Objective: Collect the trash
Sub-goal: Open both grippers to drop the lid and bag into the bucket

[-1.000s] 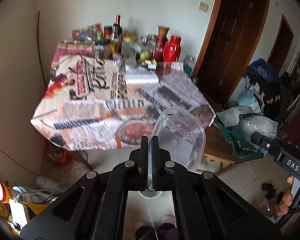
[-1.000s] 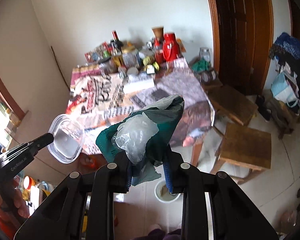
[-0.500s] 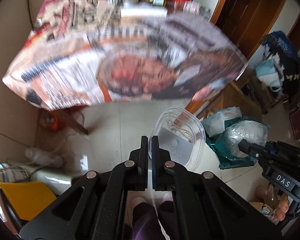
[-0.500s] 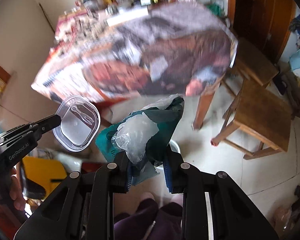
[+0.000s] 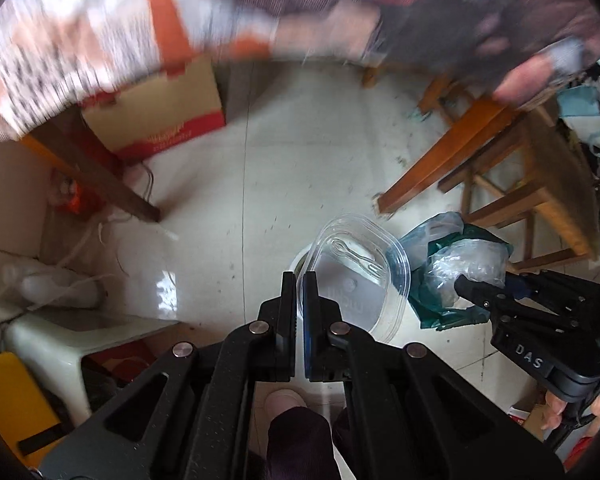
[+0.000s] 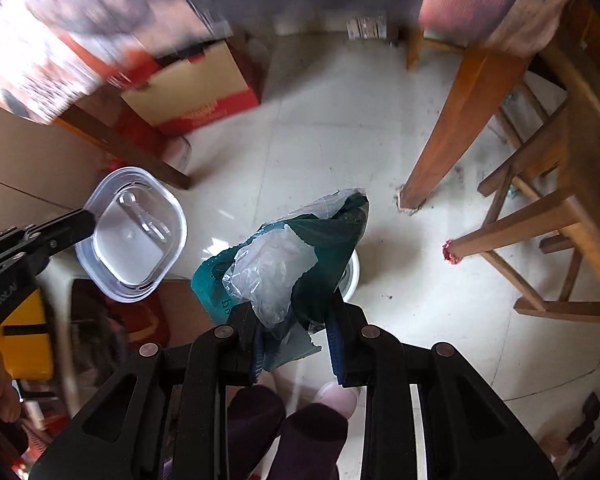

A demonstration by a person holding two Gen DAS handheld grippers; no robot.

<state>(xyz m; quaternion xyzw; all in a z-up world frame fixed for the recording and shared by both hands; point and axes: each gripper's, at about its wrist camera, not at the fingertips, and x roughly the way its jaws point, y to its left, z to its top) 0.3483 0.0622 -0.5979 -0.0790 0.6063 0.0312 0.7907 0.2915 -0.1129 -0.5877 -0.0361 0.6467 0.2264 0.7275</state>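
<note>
My left gripper (image 5: 299, 280) is shut on the rim of a clear plastic container lid (image 5: 358, 276) with a spoon shape moulded in it; the same lid (image 6: 134, 234) shows at the left of the right wrist view. My right gripper (image 6: 296, 312) is shut on a crumpled bundle of green and clear plastic bags (image 6: 296, 252), also seen at the right of the left wrist view as the bag bundle (image 5: 456, 272). Both grippers point down at the floor. A small white bin (image 6: 352, 276) sits on the tiles, mostly hidden behind the bags; its rim (image 5: 302, 258) peeks out behind the lid.
Table legs (image 6: 456, 128) and a wooden stool (image 6: 560, 208) stand to the right. A cardboard box (image 5: 156, 108) lies under the cloth-covered table. A pale plastic stool (image 5: 72, 336) and a yellow object (image 5: 8, 400) are at the left. The person's feet (image 6: 332, 396) are below.
Both grippers have dropped from table height toward the floor and tilted downward, still holding the lid and the bags. The table top has left the view; the floor and white bin now fill it.
</note>
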